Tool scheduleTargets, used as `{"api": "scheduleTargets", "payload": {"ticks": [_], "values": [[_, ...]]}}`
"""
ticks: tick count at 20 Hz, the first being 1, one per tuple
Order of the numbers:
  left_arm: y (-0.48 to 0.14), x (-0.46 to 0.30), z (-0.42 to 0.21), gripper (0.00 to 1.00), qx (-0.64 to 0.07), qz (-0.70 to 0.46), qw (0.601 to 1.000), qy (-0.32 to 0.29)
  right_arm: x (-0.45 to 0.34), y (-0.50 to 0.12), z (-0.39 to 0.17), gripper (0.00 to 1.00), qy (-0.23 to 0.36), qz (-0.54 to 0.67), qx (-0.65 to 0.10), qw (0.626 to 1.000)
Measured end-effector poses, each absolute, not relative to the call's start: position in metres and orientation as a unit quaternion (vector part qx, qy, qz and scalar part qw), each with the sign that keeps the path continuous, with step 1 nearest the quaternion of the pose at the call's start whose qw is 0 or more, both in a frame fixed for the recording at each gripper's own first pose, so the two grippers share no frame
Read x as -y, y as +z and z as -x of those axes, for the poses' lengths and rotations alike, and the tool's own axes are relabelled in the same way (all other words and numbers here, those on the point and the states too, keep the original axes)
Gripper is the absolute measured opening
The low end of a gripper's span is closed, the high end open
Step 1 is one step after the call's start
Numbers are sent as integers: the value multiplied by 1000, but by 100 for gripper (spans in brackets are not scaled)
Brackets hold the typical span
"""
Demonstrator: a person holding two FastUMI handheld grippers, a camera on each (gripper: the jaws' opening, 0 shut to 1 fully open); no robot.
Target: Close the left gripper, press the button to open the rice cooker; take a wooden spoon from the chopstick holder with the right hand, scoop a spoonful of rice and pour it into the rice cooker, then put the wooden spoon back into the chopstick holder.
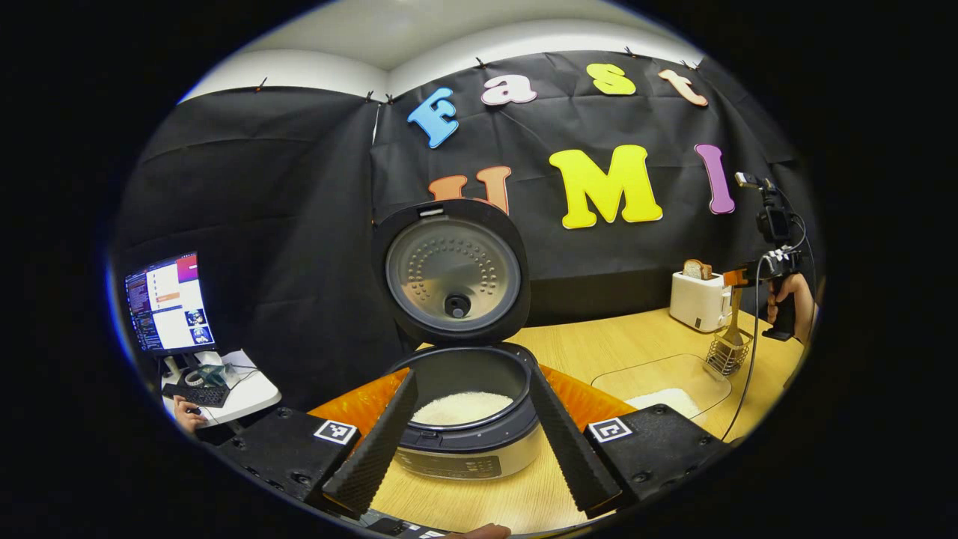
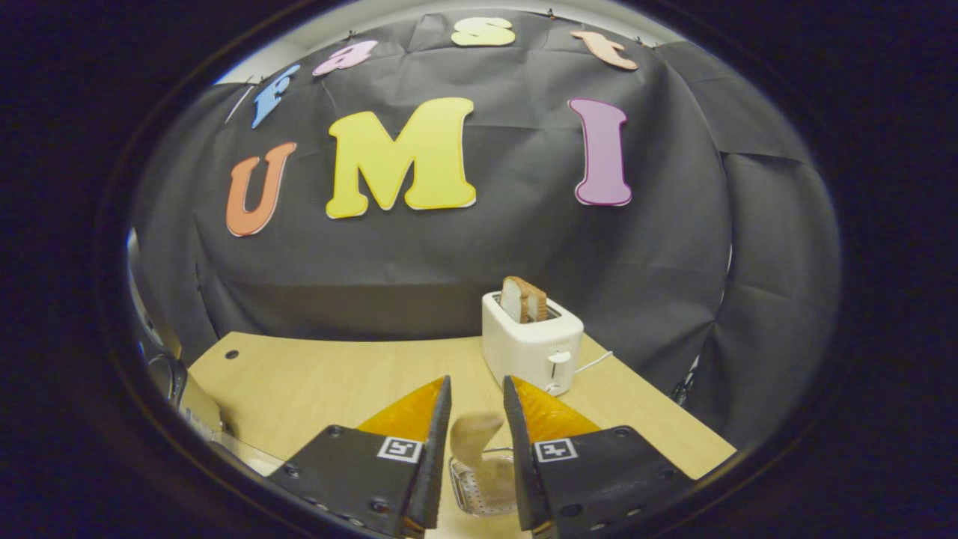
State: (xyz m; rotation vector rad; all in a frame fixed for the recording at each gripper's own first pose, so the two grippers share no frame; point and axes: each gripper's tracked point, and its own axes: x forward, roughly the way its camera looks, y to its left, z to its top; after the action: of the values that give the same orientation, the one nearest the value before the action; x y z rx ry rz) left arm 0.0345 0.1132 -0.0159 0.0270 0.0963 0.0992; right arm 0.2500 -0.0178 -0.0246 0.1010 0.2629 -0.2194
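The rice cooker stands right before me with its lid swung up and white rice in the pot. My left gripper is open, its fingers spread to either side of the pot's front. Far right in the left gripper view, a hand holds my right gripper over the wire chopstick holder. In the right gripper view, my right gripper is shut on the upper end of the wooden spoon. The spoon's lower end stands in the chopstick holder.
A white toaster with bread in it stands at the back of the wooden table. A clear tray with loose rice lies between cooker and holder. Off the table's left, a monitor and a keyboard sit on a side stand.
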Motion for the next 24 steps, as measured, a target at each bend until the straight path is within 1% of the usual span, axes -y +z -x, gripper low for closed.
{"api": "scheduleTargets", "payload": {"ticks": [5,8,10,11,13,15,16,17,21,24], "values": [[-14,-112,-35,96,-44,-14,998,50,20,-18,-242,56,-112,-54,-120,985],[-12,-109,-34,96,-43,-14,998,52,24,-20,-239,63,-113,-61,-122,984],[-9,-111,-33,96,-40,-15,997,57,27,-20,-236,65,-113,-65,-120,984],[-6,-112,-32,96,-36,-19,997,60,28,-19,-233,71,-111,-67,-120,984],[-4,-111,-35,96,-26,-14,998,55,28,-22,-227,80,-102,-76,-125,984],[-10,-114,-34,96,-37,4,997,63,29,-27,-219,89,-94,-89,-134,983],[-8,-115,-34,96,-37,10,997,64,29,-30,-216,92,-89,-93,-138,982],[-5,-118,-33,96,-35,13,997,68,30,-33,-213,96,-85,-90,-141,982],[7,-127,-36,96,-34,37,996,72,30,-40,-197,96,-61,-58,-143,986],[33,-126,-40,96,-25,25,998,61,29,-42,-181,96,-47,-53,-135,988]]}}
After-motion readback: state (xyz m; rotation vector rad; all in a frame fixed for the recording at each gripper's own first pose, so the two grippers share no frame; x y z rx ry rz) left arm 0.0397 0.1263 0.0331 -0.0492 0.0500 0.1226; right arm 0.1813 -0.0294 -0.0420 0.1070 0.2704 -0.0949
